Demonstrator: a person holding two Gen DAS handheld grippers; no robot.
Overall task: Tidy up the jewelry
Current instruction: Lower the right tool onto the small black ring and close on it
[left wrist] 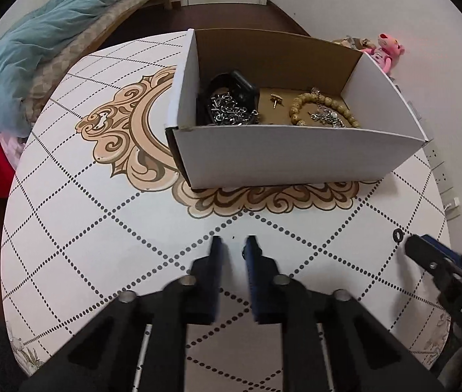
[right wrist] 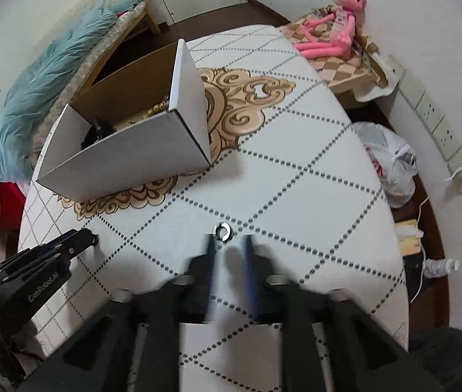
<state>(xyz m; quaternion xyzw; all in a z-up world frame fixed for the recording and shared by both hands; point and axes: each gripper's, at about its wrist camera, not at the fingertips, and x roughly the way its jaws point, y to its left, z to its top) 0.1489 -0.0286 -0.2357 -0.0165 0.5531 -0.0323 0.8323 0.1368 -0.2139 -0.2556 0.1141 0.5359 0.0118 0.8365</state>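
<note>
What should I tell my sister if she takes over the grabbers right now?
Left gripper: jaws open, empty, over the table.
Right gripper: jaws open, empty, lined up just behind the ring; the two may touch.
In the box: silver chain in the black tray, gold earring, bead bracelet, silver piece.
Done: those are put away.
Left: only the ring lies out; probably grab it and drop it in the box.

Black left claw (left wrist: 233, 245) and right claw (right wrist: 230, 245), blue pads, seemingly silver screws, "GenRobot.AI" lettering
</note>
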